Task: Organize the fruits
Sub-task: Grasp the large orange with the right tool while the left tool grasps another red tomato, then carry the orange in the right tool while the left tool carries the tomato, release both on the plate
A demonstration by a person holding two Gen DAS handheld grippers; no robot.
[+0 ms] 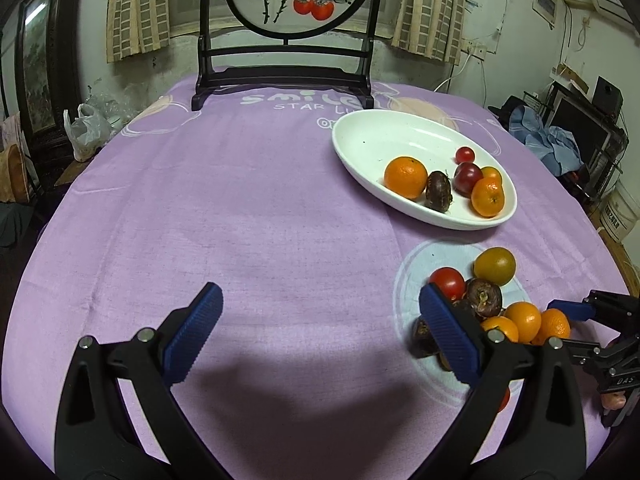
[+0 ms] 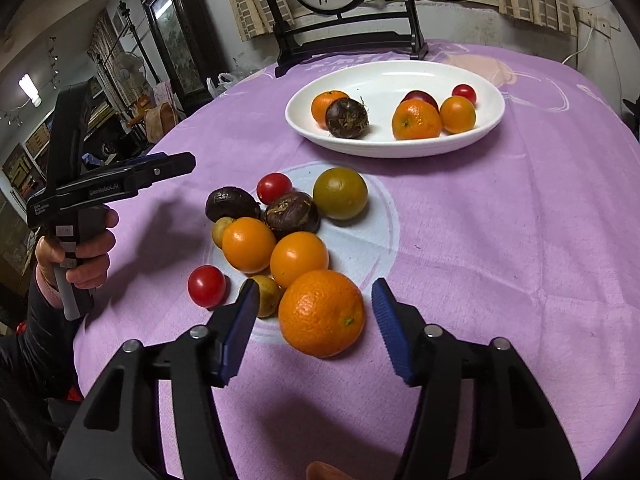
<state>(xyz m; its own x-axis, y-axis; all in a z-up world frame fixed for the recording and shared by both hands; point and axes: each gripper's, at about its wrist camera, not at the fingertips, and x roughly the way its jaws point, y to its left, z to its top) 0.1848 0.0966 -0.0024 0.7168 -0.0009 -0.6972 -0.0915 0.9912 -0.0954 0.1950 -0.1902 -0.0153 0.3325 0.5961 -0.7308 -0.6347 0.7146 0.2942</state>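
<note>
Orange fruit sits between the right gripper's (image 2: 314,330) parted pads, not yet pinched.
Nearest, that large orange (image 2: 322,313) lies on the purple tablecloth (image 2: 500,260), its green stem dimple facing the camera's right; it is round, so no long axis. The left gripper (image 1: 320,332) stands wide and empty over bare cloth. Around ten loose fruits (image 2: 276,224) remain clustered just beyond; farther back the white dish (image 2: 384,146) already holds six, so perhaps a third is done.
</note>
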